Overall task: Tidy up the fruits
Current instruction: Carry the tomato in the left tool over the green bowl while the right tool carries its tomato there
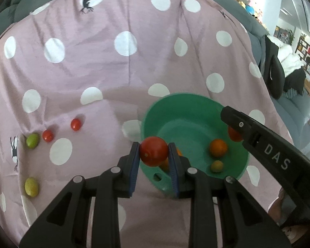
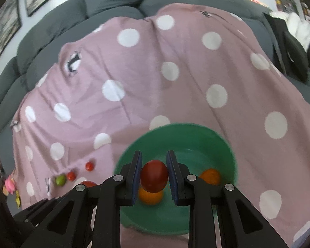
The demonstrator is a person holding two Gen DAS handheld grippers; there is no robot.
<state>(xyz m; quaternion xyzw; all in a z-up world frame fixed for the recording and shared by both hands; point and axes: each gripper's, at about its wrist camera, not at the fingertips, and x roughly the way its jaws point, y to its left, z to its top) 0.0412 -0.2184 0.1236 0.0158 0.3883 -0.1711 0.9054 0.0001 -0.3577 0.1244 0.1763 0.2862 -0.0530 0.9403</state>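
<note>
A green bowl (image 1: 196,107) sits on a pink polka-dot cloth (image 1: 113,66). My left gripper (image 1: 154,155) is shut on a red tomato (image 1: 153,151) at the bowl's near-left rim. My right gripper (image 2: 154,172) is shut on a dark red fruit (image 2: 154,176) over the bowl (image 2: 175,132); it also shows in the left wrist view (image 1: 234,134). An orange fruit (image 1: 218,147) and a small olive-green fruit (image 1: 217,166) lie in the bowl. Two small red tomatoes (image 1: 75,124) (image 1: 47,135) and two green fruits (image 1: 32,140) (image 1: 31,186) lie on the cloth at left.
A grey sofa (image 2: 113,6) runs behind the cloth. A dark jacket on a chair (image 1: 272,70) and shelves stand at the right. Orange fruits (image 2: 150,196) (image 2: 210,176) lie in the bowl under my right gripper.
</note>
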